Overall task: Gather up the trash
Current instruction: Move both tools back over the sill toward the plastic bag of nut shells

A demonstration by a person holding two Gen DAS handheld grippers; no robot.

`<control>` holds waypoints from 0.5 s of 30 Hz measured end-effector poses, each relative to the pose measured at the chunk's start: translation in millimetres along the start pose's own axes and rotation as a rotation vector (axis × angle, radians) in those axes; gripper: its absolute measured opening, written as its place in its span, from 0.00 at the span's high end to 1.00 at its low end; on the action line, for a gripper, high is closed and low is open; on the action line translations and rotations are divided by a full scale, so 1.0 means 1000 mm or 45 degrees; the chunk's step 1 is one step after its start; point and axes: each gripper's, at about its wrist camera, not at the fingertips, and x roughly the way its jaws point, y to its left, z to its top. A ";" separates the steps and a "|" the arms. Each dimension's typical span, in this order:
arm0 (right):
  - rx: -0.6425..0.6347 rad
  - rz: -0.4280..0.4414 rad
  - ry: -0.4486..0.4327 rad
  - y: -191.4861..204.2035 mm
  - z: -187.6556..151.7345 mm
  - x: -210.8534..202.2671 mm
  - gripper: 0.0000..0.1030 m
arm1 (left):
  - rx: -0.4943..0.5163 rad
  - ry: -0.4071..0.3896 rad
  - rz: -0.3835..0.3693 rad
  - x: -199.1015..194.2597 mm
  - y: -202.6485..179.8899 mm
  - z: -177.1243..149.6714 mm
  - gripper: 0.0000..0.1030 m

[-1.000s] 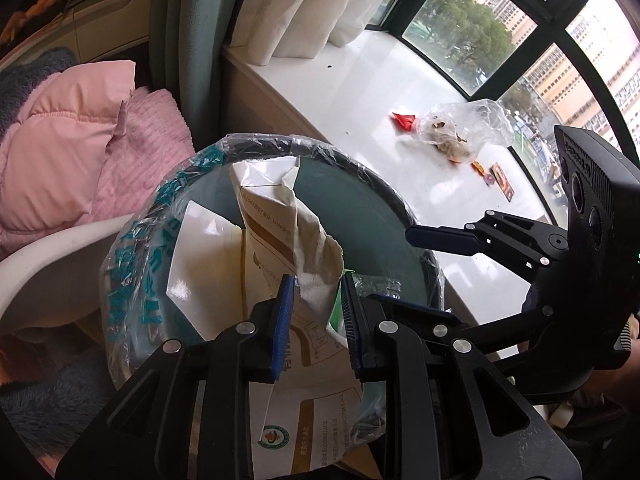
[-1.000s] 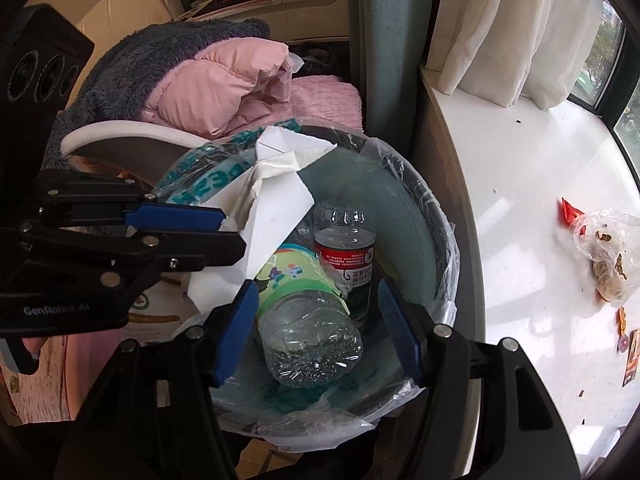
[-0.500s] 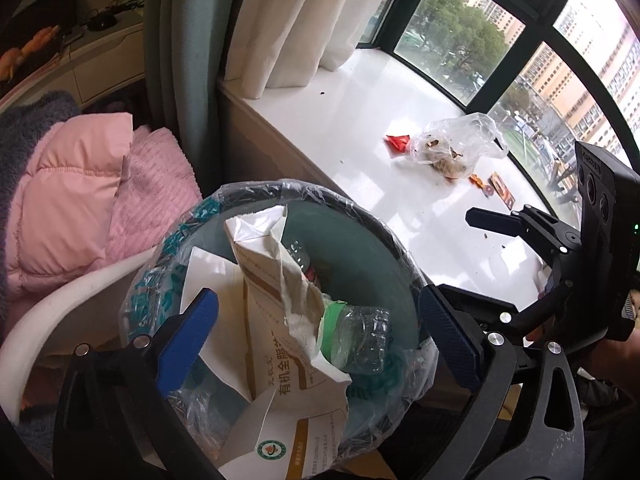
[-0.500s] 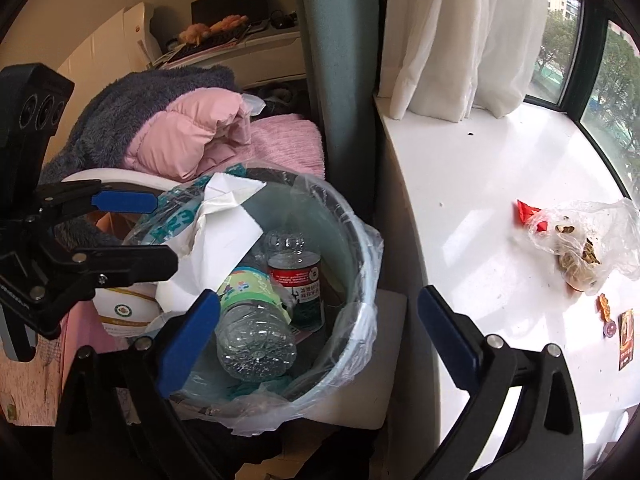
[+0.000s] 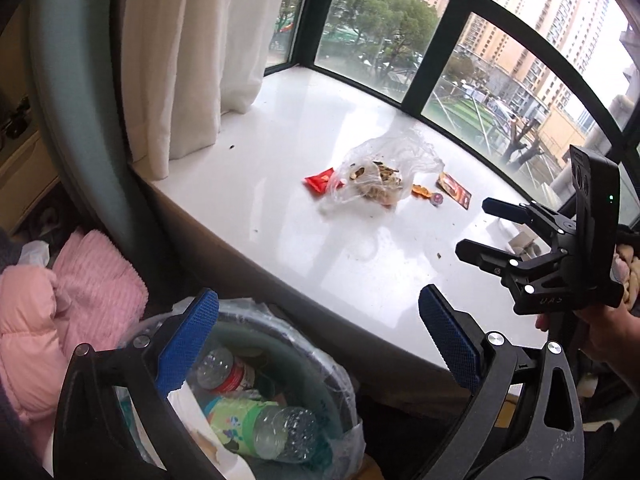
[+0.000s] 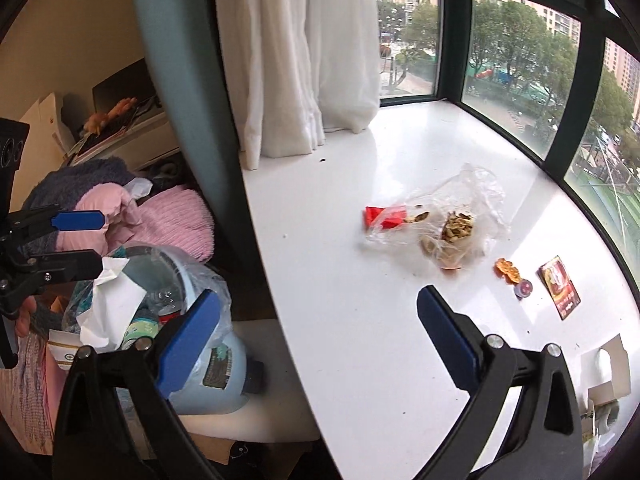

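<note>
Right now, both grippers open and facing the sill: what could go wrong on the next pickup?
1. The clear plastic bag lies open with loose shells inside; gripped at the wrong end, it could spill across the windowsill.
2. The orange scrap, small round piece and flat dark red packet lie low; the right gripper may slip off them.
3. The bin already looks full, paper sticking out.

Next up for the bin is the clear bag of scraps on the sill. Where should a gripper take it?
Grip the crumpled, empty upper folds of the clear bag, coming from above. The scraps sag low, so pinching there may tear or spill.
</note>
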 end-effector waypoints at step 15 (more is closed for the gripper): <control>0.139 -0.120 -0.053 -0.126 0.033 0.008 0.07 | 0.201 0.055 -0.094 0.106 -0.064 0.093 0.06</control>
